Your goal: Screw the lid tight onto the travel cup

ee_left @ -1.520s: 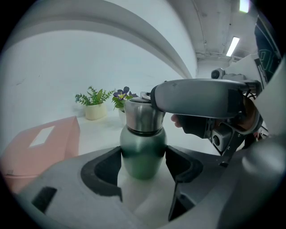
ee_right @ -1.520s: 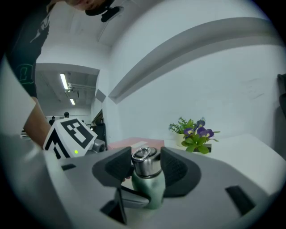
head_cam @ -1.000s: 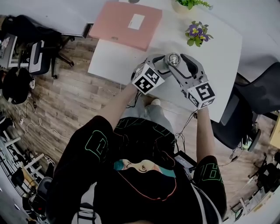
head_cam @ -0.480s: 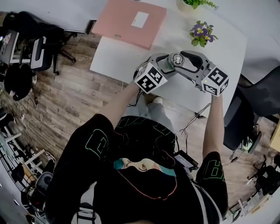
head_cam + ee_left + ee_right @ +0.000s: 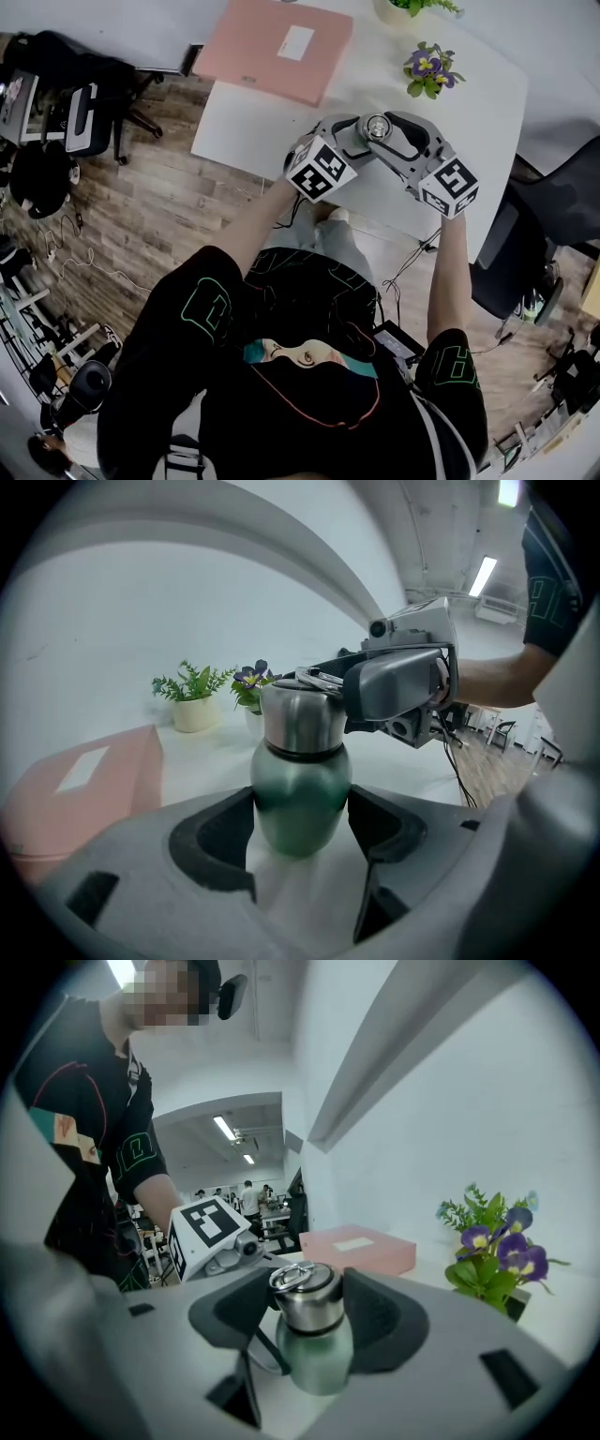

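Nearest to us, the left gripper (image 5: 302, 829) has its jaws closed on the green body of the travel cup (image 5: 300, 775). The pads press on its round belly from both sides. The cup is upright over the white table (image 5: 253, 127), near its front edge. The right gripper (image 5: 307, 1297) has the steel lid (image 5: 309, 1312) between its jaws. They are closing, and both pads lie against the lid's sides. The lid sits on the cup's neck. Behind the cup we see a pot of purple flowers (image 5: 427, 70) and a flat pink box (image 5: 277, 45).
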